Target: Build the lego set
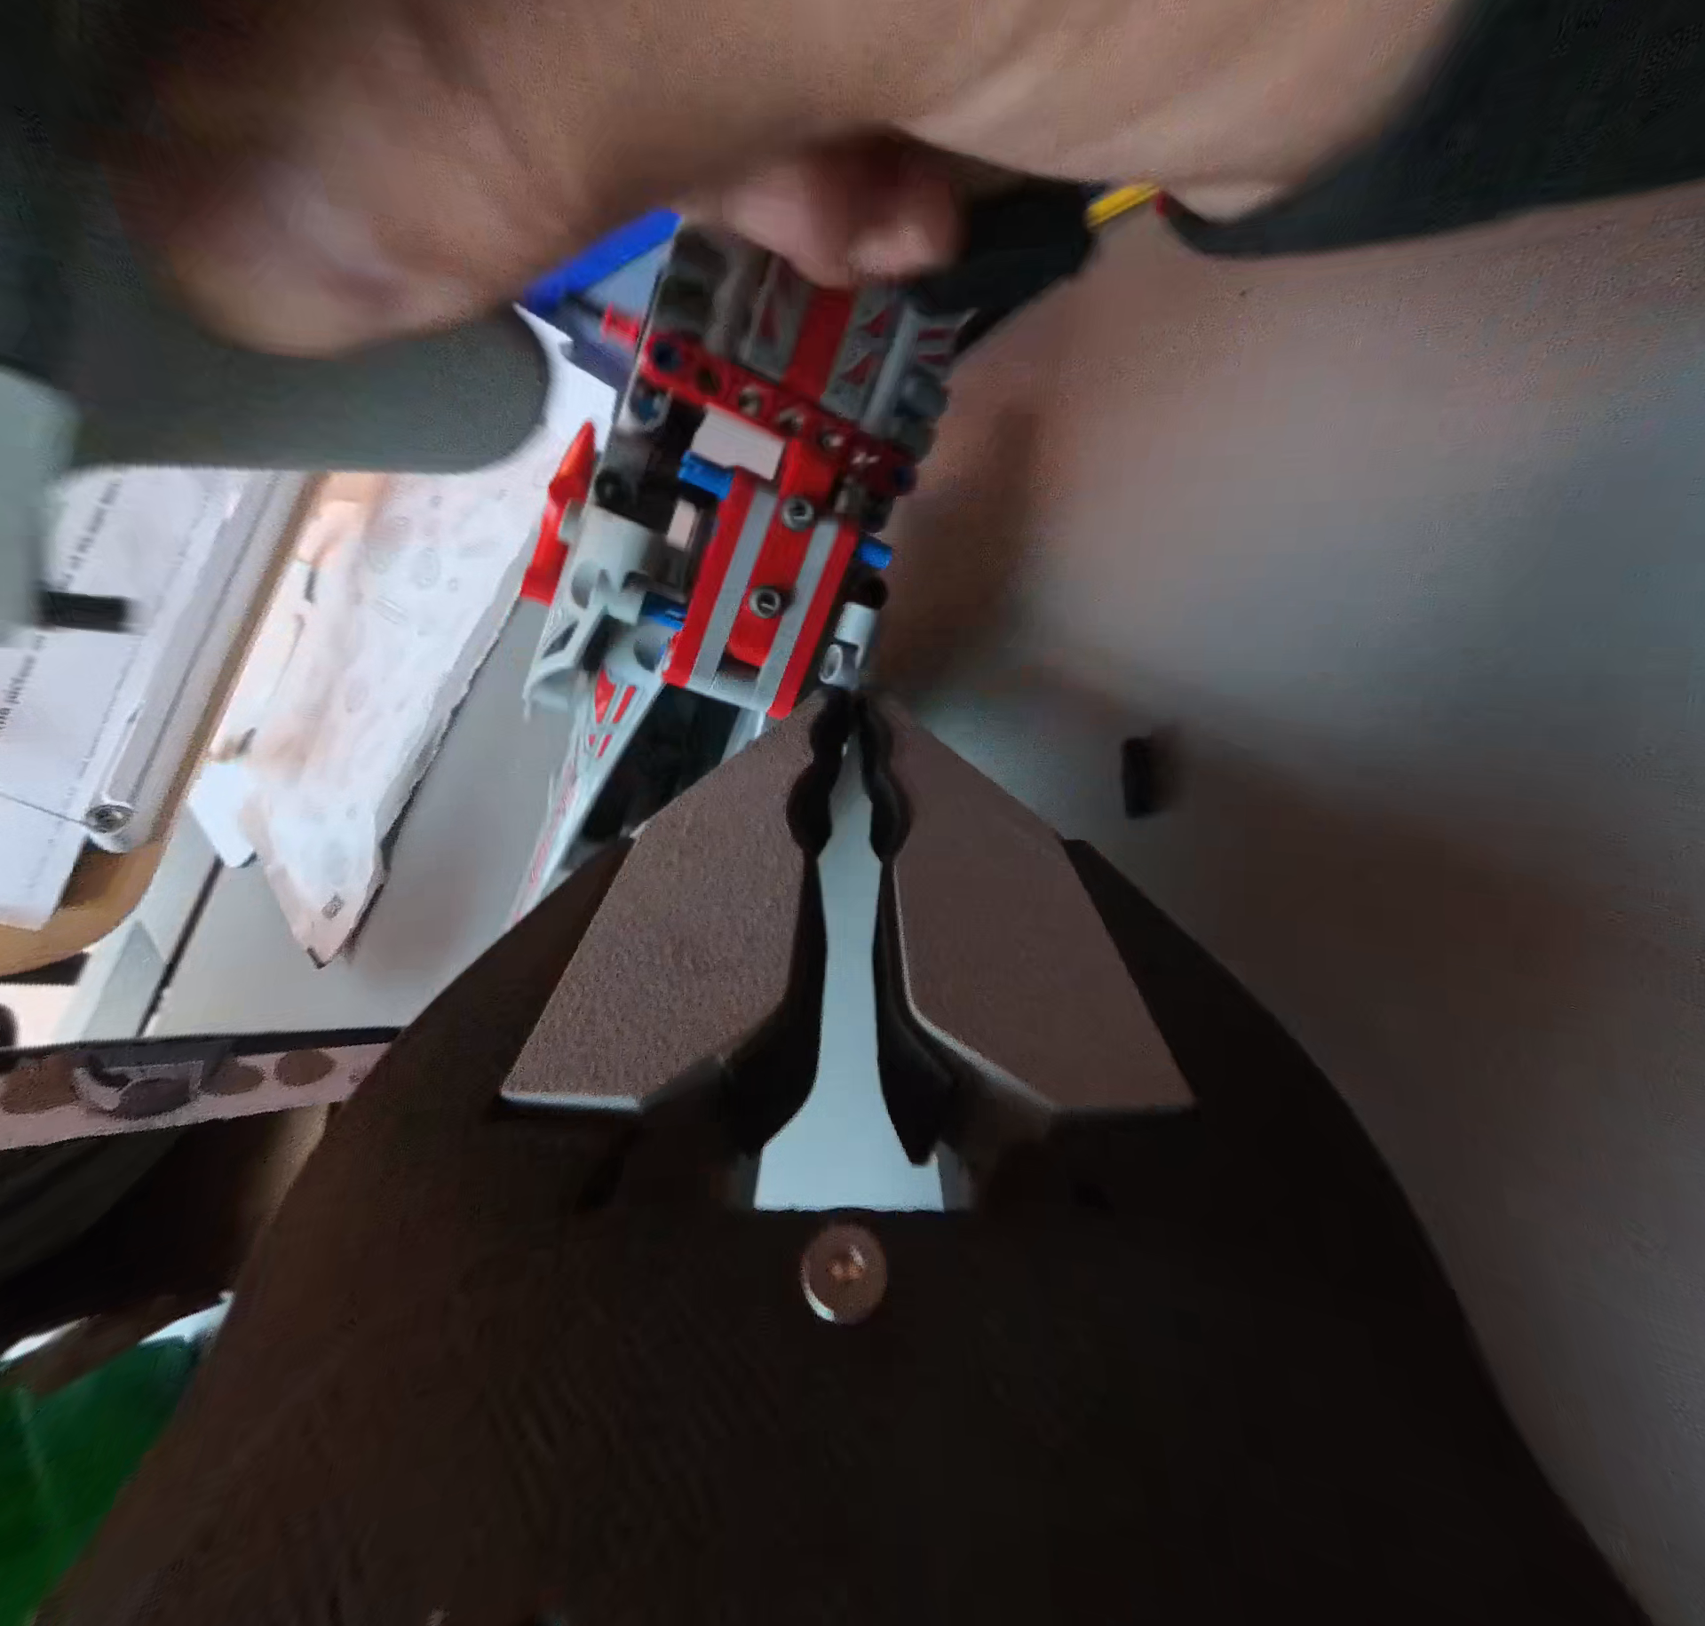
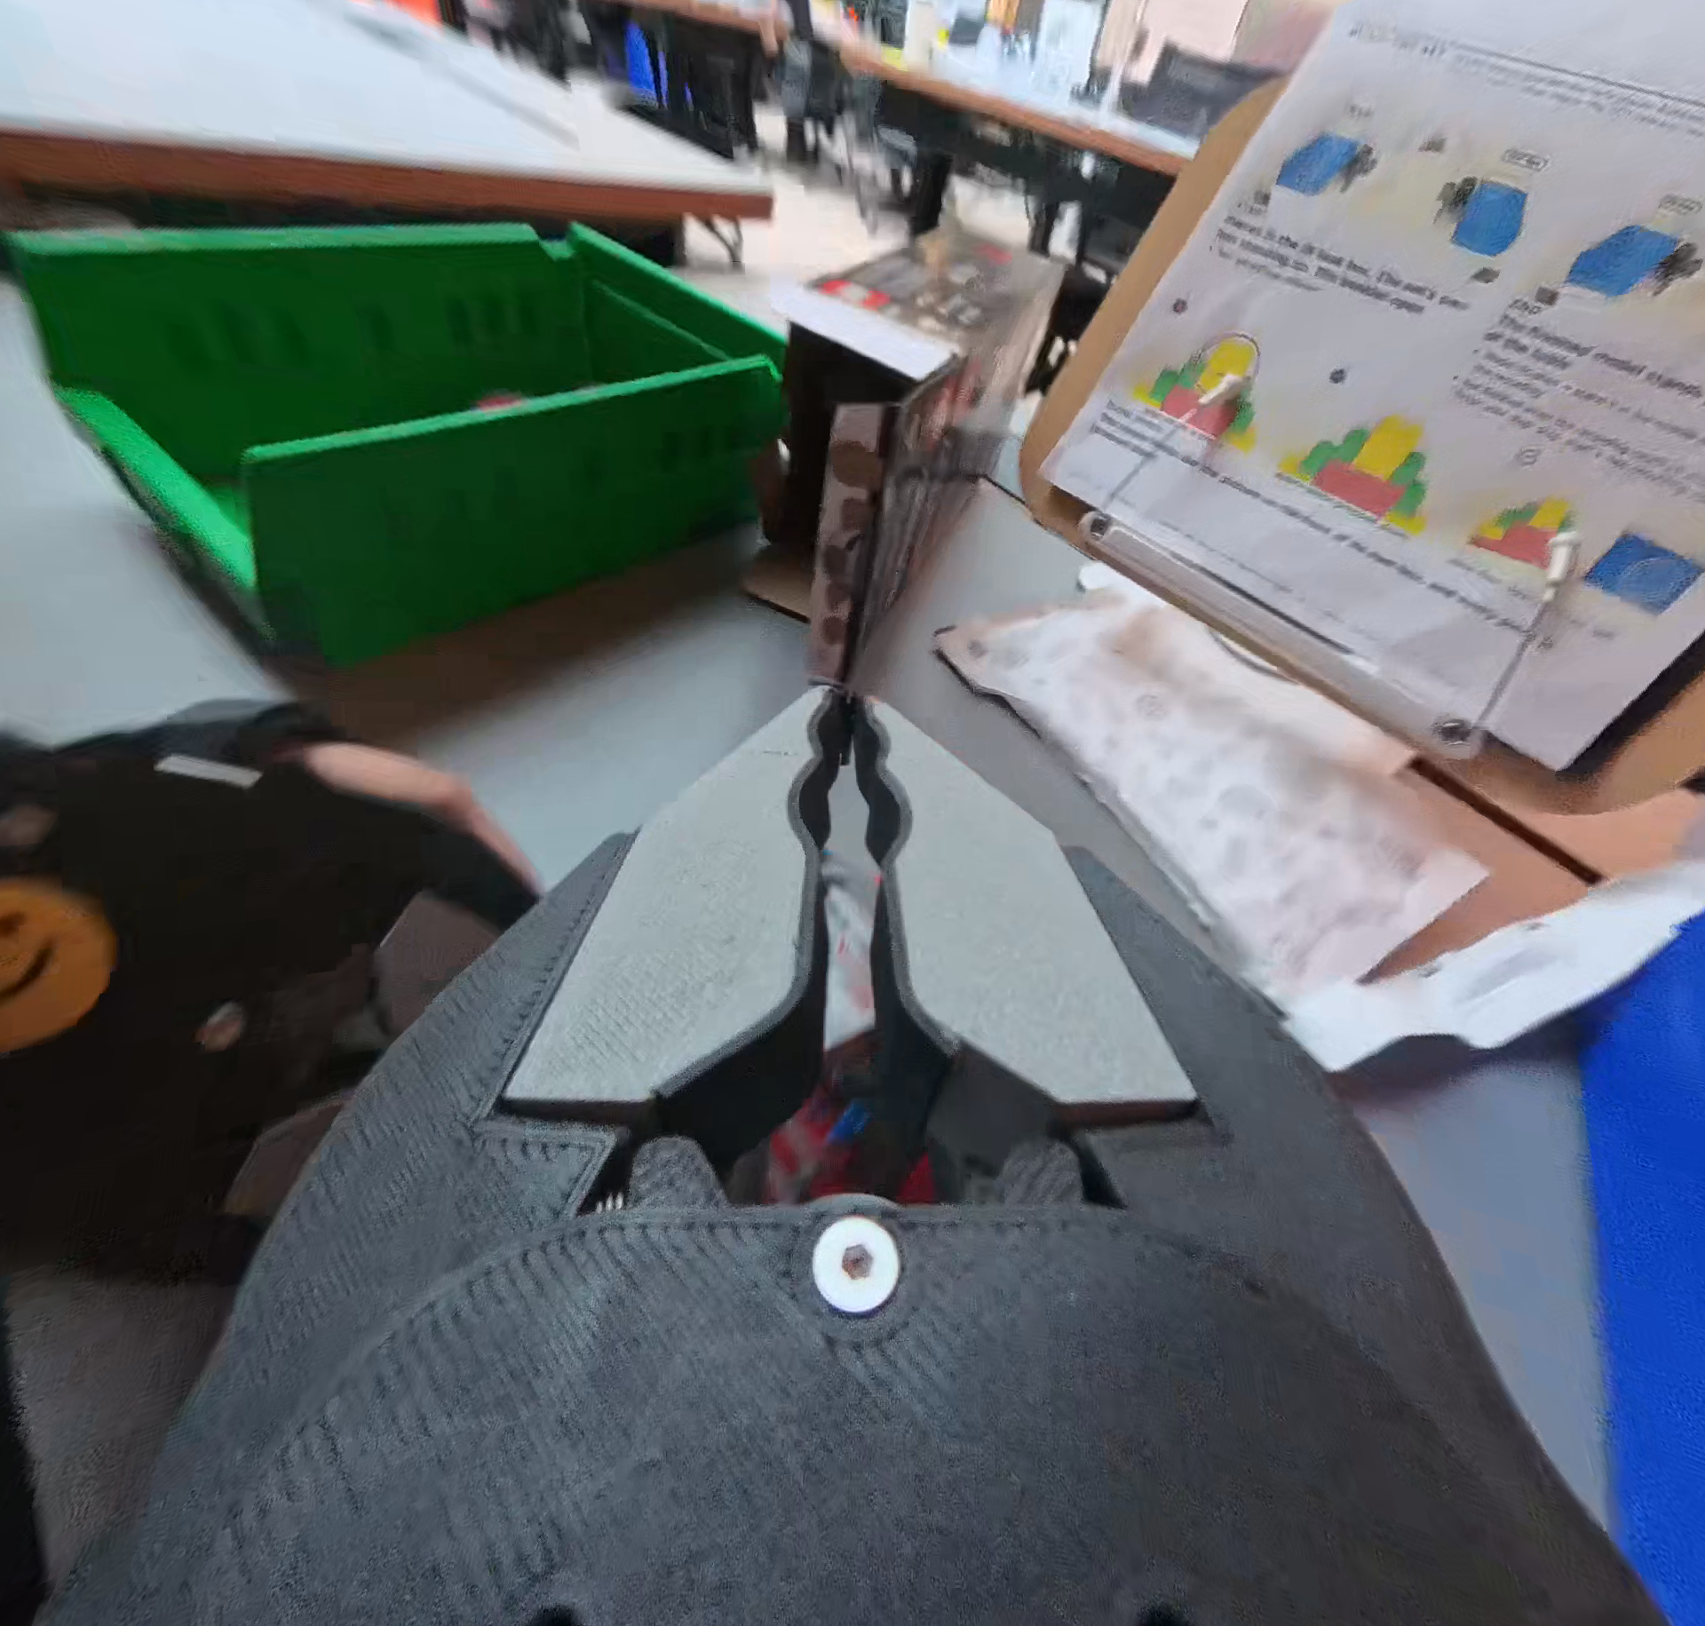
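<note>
The left gripper [image 1: 851, 705] is sitting with its jaws pressed together at the tips, holding nothing, its point just below the lower edge of the red, grey and blue lego model [image 1: 757, 511]. A hand [image 1: 572, 133] is gripping the model from above, fingers on its top end. A small dark piece [image 1: 1142, 774] is lying alone on the grey table [image 1: 1338, 659] to the right, with bare surface around it.

The right gripper [image 2: 844, 714] is likewise closing its tips on each other with nothing between them; red and blue shapes beneath its fingers are possibly the model, though blur is making that uncertain. Ahead on the left, a green bin [image 2: 498, 475] is standing open, with only a small reddish thing showing inside. Beside it a cardboard box [image 2: 886, 438] is standing with one flap open toward the gripper. To the right, an instruction sheet [image 2: 1439, 364] is leaning on a clipboard stand, and a crumpled paper bag [image 2: 1199, 788] is lying below it, crowding that side. The table strip between bin and bag is lying open.
</note>
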The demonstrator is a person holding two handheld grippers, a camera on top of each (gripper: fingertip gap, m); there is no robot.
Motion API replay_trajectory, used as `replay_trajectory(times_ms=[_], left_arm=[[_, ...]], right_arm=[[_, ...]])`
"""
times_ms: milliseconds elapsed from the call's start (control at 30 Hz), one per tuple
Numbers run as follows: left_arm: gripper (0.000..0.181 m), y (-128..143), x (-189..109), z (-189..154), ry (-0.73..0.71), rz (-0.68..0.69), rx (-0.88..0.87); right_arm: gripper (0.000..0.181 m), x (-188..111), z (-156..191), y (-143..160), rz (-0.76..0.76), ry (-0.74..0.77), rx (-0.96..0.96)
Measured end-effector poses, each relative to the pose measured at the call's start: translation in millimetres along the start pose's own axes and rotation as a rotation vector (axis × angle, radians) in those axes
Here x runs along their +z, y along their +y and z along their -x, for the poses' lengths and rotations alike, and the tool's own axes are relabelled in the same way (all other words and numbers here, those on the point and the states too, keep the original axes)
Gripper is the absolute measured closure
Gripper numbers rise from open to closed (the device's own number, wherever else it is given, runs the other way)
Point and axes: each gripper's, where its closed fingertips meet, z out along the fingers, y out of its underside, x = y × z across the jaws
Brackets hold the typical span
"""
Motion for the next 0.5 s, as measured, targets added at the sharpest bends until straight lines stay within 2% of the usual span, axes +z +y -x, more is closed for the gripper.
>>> replay_trajectory(times_ms=[100, 200, 367, 500], left_arm=[[0.18, -3, 0, 8, -0.015, -0.011, -0.029], [0.181, 3, -1, 21, -0.047, -0.006, -0.07], [0.18, 7, -7, 35, -0.078, -0.007, -0.059], [0.179, 7, -8, 40, -0.072, -0.004, -0.078]], right_arm=[[0.181, -8, -21, -11, -0.056, -0.022, 0.097], [0.181, -21, -25, -1, -0.063, -0.104, 0.186], [0.181, -54, -16, 42, 0.026, -0.265, 0.241], [0.181, -67, -15, 88, 0.219, -0.309, 0.141]])
